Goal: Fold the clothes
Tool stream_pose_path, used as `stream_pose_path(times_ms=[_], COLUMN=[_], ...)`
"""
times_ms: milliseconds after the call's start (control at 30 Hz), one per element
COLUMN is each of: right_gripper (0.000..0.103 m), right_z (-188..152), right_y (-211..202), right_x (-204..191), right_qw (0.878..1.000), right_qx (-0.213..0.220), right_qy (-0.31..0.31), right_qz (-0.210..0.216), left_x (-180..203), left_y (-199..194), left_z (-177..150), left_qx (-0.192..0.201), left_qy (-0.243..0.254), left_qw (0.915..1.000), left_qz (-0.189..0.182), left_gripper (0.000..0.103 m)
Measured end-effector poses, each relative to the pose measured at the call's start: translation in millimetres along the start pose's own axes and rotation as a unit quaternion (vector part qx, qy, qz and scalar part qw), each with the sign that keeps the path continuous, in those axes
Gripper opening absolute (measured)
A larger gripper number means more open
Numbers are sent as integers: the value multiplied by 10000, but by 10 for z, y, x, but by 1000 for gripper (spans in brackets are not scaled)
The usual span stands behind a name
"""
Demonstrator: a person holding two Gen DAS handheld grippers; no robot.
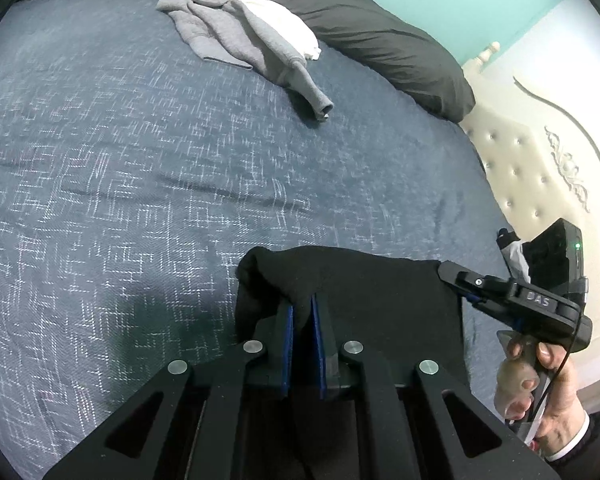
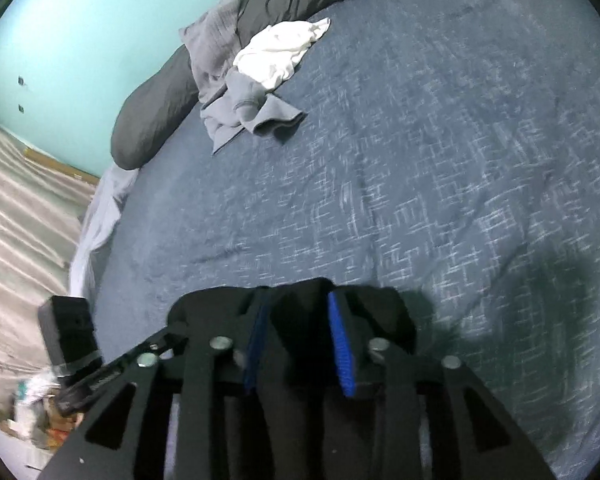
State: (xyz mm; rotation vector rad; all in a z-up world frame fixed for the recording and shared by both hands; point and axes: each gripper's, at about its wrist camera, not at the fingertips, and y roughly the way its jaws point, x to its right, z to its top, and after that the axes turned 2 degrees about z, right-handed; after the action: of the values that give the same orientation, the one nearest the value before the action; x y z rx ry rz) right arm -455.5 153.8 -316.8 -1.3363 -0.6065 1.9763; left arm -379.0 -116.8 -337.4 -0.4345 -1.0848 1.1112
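A black garment [image 1: 360, 292] hangs stretched between my two grippers just above the blue patterned bedspread [image 1: 140, 168]. My left gripper [image 1: 302, 300] is shut, its blue pads pinching a raised fold of the cloth near its left end. My right gripper [image 1: 446, 270], held by a hand [image 1: 548, 384], grips the garment's right edge. In the right wrist view the black garment [image 2: 380, 312] bunches between the blue pads of my right gripper [image 2: 296, 298], which stand a little apart around the cloth. My left gripper [image 2: 172, 330] holds the other end at the left.
A crumpled grey sweatshirt [image 1: 228, 28] and a white garment [image 1: 288, 24] lie at the far side of the bed against a dark grey pillow [image 1: 380, 40]. A cream tufted headboard [image 1: 520, 168] borders the right. The bed's edge and a striped floor [image 2: 20, 220] lie at the left.
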Motion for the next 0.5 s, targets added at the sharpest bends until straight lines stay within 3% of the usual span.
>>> stream_pose_path(times_ms=[67,300,500], right_gripper=[4,2,1], right_z=[2,62,36], right_y=[6,-172,-214], right_x=[7,60,301], right_qw=[9999,9987,9959], right_qx=[4,482,654], right_qy=[-33,91,625], right_qz=[-99,-170,-50], left_x=[-16,-31,-8], left_y=[14,31,17], left_z=[-13,-31,-23], left_qx=[-10,19,-4], left_qy=[-13,-95,-93], left_qw=[10000,9999,9999], left_qz=[33,89,98], left_gripper=[8,7,7])
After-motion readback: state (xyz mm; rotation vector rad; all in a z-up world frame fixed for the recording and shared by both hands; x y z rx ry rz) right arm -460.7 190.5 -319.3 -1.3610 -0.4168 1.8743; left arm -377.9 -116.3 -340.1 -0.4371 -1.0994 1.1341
